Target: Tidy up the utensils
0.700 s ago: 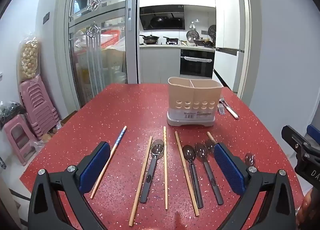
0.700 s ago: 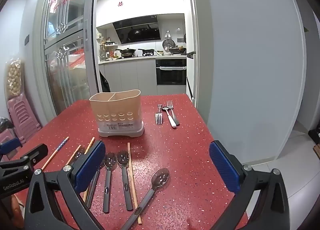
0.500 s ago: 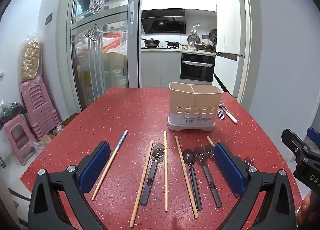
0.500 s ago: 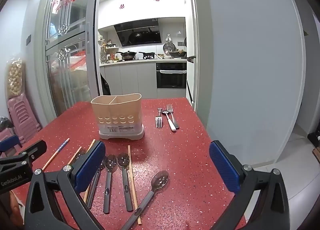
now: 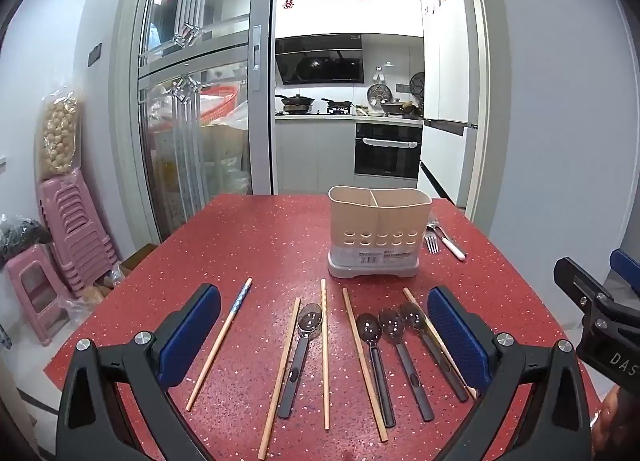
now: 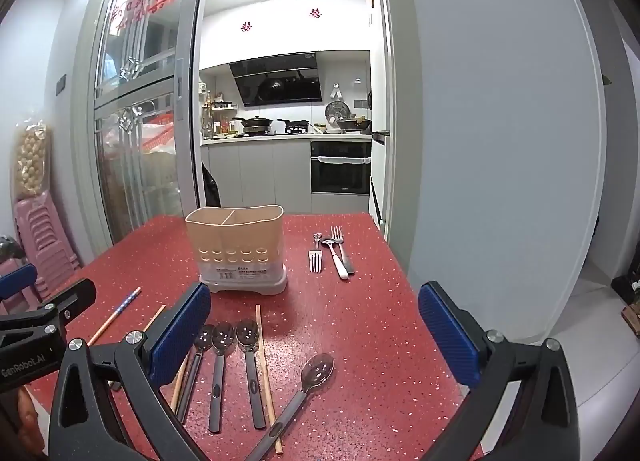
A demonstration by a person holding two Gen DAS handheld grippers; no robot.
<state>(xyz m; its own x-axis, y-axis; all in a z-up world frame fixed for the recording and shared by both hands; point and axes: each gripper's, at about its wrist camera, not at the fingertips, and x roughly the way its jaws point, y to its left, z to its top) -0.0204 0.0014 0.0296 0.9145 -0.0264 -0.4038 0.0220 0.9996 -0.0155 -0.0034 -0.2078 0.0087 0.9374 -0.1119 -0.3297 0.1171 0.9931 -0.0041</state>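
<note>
A beige two-compartment utensil holder [image 5: 379, 231] [image 6: 240, 249] stands upright on the red speckled table [image 5: 256, 253], and what shows of its inside is bare. In front of it lie several wooden chopsticks [image 5: 325, 353], one with a blue patterned end [image 5: 240, 301], and several dark-handled spoons [image 5: 370, 361] [image 6: 246, 365]. One spoon [image 6: 304, 389] lies apart, slanted. Forks and a white-handled spoon [image 6: 336, 253] lie right of the holder. My left gripper [image 5: 320, 333] hovers open above the chopsticks and spoons. My right gripper [image 6: 316, 325] hovers open over the lone spoon. Neither holds anything.
The table's right edge [image 6: 404, 281] drops to a grey floor beside a white wall. Pink stacked stools [image 5: 68, 229] stand left of the table. A glass sliding door [image 5: 192, 121] and a kitchen with an oven [image 5: 387, 155] lie beyond the far edge.
Both views have tilted upward a little, so the holder and utensils sit lower in the frames. Nothing on the table has moved and both grippers stay open.
</note>
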